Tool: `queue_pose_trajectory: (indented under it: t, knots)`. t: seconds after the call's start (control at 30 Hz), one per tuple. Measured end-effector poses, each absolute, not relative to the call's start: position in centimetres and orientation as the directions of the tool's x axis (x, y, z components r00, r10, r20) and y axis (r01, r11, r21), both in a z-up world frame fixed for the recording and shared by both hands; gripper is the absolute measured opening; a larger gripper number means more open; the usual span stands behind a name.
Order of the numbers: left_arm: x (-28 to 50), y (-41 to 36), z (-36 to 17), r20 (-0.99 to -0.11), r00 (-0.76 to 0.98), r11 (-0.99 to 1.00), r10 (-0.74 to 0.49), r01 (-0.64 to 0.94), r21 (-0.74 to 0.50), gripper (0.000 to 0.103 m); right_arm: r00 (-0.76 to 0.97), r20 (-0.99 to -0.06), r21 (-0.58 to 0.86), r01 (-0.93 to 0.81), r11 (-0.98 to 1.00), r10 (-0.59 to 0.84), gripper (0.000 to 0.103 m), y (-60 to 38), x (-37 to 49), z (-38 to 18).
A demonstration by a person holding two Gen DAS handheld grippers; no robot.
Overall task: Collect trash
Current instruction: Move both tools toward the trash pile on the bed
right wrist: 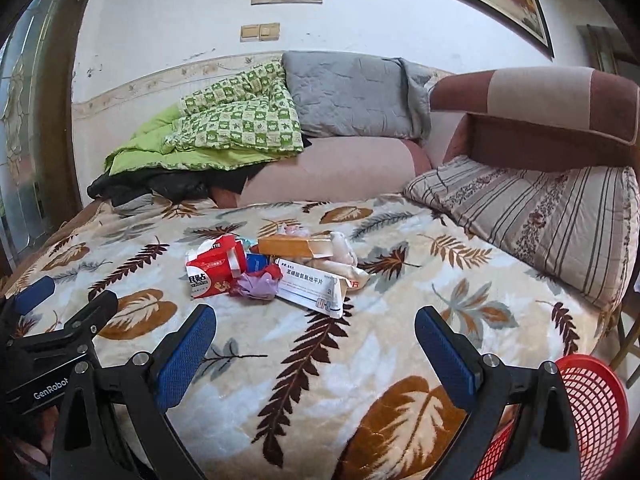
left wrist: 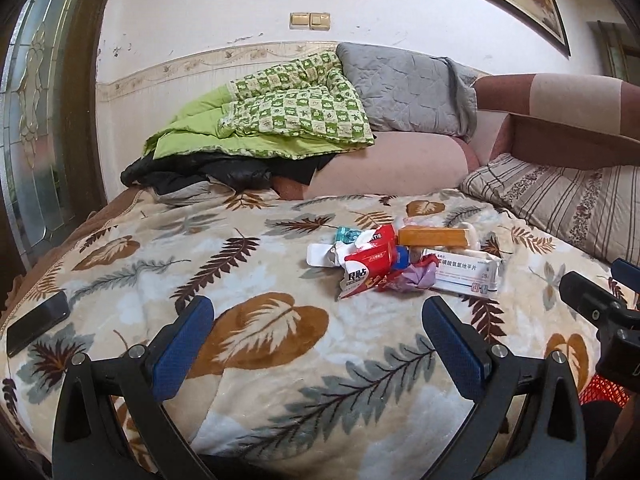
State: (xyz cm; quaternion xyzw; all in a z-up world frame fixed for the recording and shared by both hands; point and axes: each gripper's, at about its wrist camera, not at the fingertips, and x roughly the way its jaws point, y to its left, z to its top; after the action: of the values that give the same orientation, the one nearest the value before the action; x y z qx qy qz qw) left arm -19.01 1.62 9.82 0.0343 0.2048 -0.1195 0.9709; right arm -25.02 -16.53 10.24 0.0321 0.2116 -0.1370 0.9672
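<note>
Both grippers empty, jaws spread wide. Trash pile (right wrist: 276,272) sits ahead of the right gripper (right wrist: 316,344), slightly left; right gripper nearer. Left gripper (left wrist: 318,332) further off, red basket (right wrist: 592,408) just right of the right gripper.

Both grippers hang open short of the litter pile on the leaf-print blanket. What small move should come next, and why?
Probably ease the right gripper forward onto the white medicine box. It is the pile's nearest piece, lying just ahead of the open jaws, and the red mesh basket sits on that gripper's side. The left gripper is open too, but farther from the basket.
</note>
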Motion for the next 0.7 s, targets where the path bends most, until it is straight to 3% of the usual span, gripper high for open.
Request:
queue_pose_trajectory:
  t: [0.7]
  knots:
    - [-18.87, 1.36, 9.40, -0.420, 0.882, 0.967, -0.216, 0.252, 0.033, 0.103, 0.875, -0.412, -0.028, 0.265, 0.964, -0.253, 0.101, -16.02, -24.96, 10.21]
